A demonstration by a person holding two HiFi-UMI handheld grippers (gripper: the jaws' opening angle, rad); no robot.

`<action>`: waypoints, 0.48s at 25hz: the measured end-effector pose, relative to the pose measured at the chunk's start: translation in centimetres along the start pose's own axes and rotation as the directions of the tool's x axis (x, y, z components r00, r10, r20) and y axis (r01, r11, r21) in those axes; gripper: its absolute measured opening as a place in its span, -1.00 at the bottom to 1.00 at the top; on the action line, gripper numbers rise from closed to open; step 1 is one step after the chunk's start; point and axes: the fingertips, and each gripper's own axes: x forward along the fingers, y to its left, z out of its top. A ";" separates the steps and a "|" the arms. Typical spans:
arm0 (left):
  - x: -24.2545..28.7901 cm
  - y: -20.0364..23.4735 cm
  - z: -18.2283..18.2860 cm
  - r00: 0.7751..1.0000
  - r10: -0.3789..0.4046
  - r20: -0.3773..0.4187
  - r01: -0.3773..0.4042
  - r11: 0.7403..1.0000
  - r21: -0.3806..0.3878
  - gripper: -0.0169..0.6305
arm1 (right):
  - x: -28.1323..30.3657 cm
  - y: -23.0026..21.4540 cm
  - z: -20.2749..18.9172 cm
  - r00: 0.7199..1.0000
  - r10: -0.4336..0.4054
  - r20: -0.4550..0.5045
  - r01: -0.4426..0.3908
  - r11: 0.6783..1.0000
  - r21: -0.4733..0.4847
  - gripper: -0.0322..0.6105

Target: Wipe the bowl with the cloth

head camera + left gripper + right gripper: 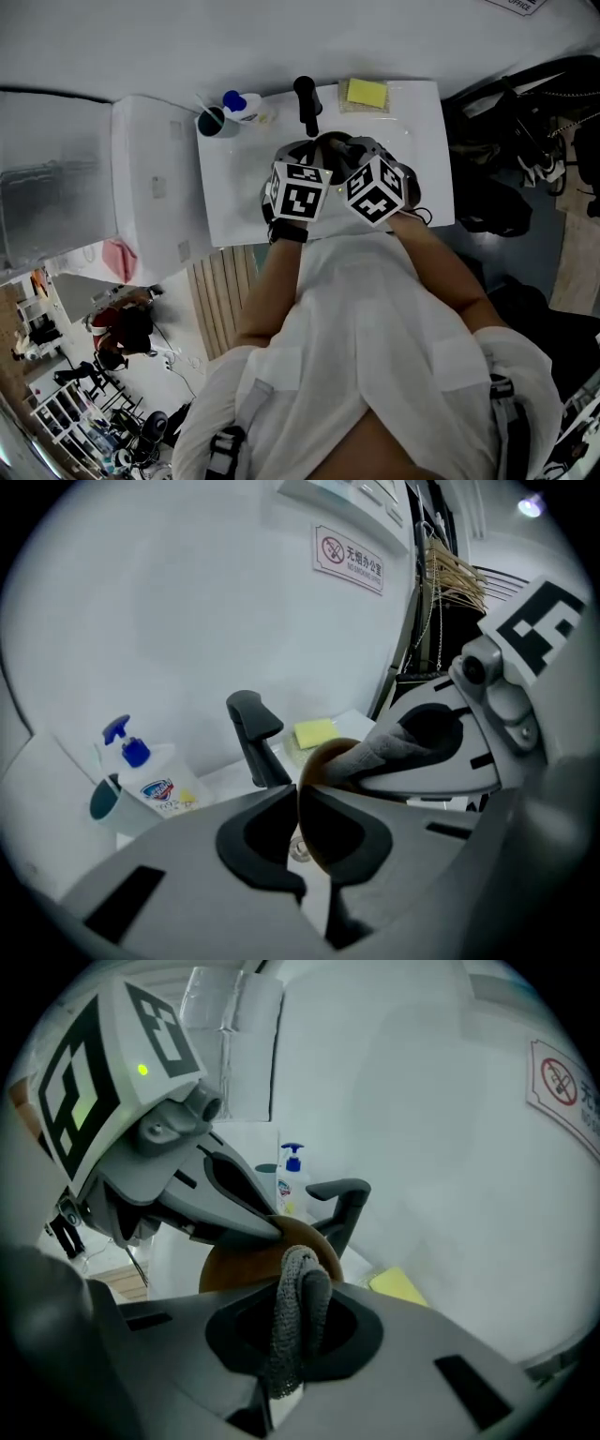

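Note:
My left gripper (298, 797) is shut on the rim of a brown bowl (323, 761) and holds it tilted in the air over the white sink counter (422, 141). A grey cloth (300, 1307) is bunched between the shut jaws of my right gripper (298, 1290). The cloth lies against the bowl (239, 1265), by the rim where a left fingertip (267, 1225) pinches it. In the head view both marker cubes (298, 192) stand side by side above the basin, and the jaws and bowl are mostly hidden behind them.
A black faucet (307, 103) stands at the back of the sink. Left of it are a soap bottle with a blue pump (242, 105) and a teal cup (214, 122). A yellow sponge (367, 93) lies at the back right. Dark bags (525, 141) crowd the right side.

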 end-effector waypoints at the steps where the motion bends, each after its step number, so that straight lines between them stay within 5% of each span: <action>1: -0.2 0.1 0.1 1.000 0.008 0.005 -0.008 1.000 0.009 -0.89 | -0.2 0.0 0.3 1.000 0.008 0.014 -0.008 1.000 0.014 -0.78; 5: -0.6 0.7 0.1 0.999 0.015 0.029 -0.018 0.997 0.080 -0.89 | -2.9 -0.5 1.8 0.994 0.049 0.096 -0.055 0.996 0.064 -0.78; 8: -1.0 0.8 0.4 0.998 0.020 0.060 -0.032 0.978 0.204 -0.89 | -4.7 -2.3 2.5 0.990 0.034 0.135 -0.045 0.996 0.076 -0.78; 12: -1.7 -0.4 1.4 0.991 0.026 0.128 -0.081 0.891 0.446 -0.89 | -5.0 -3.6 1.8 0.993 0.060 0.103 -0.060 0.998 -0.011 -0.78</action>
